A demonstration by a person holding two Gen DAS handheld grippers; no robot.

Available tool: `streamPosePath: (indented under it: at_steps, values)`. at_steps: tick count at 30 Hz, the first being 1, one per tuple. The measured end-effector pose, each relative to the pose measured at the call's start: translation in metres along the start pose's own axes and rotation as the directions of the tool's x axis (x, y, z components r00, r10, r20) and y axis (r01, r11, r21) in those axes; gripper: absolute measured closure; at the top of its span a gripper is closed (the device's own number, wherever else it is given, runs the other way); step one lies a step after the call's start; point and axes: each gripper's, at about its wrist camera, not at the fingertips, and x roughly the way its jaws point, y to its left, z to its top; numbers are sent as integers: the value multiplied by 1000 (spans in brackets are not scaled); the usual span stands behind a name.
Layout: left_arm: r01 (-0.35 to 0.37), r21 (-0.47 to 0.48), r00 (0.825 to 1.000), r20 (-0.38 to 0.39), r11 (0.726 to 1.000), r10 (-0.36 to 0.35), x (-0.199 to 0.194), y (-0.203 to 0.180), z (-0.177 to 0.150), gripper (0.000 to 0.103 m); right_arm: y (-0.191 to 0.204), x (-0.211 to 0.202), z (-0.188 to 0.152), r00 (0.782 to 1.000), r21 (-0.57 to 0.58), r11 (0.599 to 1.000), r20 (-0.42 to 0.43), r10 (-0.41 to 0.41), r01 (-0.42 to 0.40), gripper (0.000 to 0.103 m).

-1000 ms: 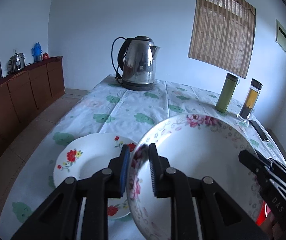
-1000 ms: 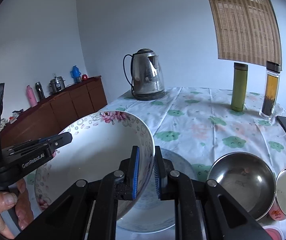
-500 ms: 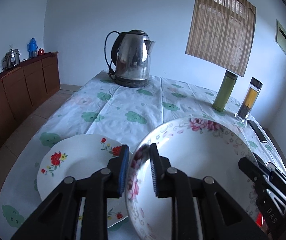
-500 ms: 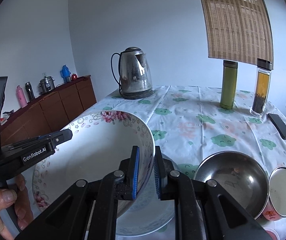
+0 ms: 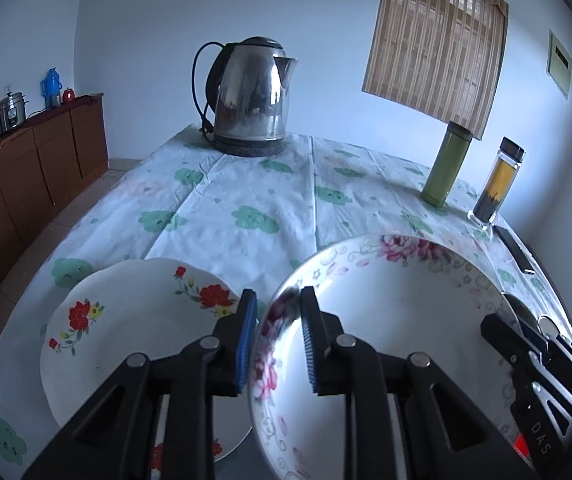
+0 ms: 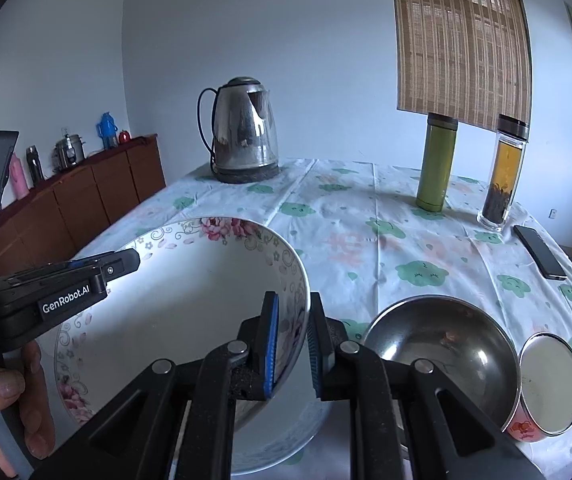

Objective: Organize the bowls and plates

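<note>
Both your hand-held grippers pinch the large white floral-rimmed ceramic bowl [image 5: 386, 320]: the left hand-held gripper [image 5: 276, 340] narrow on its 9 o'clock rim, the right hand-held gripper [image 6: 291, 344] narrow on the 3 o'clock rim. Over the last second the bowl has slid beside the red-flowered white plate [image 5: 126, 320] at 10 o'clock on the bench [image 5: 246, 208], nearing set-down; the steel kettle [image 5: 252, 96] stands far at 12.

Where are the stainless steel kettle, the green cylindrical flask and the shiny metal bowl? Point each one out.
stainless steel kettle [image 5: 252, 100]: left wrist view, on its shiny body.
green cylindrical flask [image 6: 436, 168]: right wrist view, on the middle of its side.
shiny metal bowl [image 6: 438, 340]: right wrist view, on its inner wall.
</note>
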Motion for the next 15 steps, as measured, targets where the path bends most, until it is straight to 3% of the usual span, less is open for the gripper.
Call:
streamPosePath:
  at_steps: [15]
  values:
    - [2, 14, 1000, -13, 1000, -2, 11, -4, -7, 84, 3, 9, -4, 998, -38, 998, -35, -57, 56, 88]
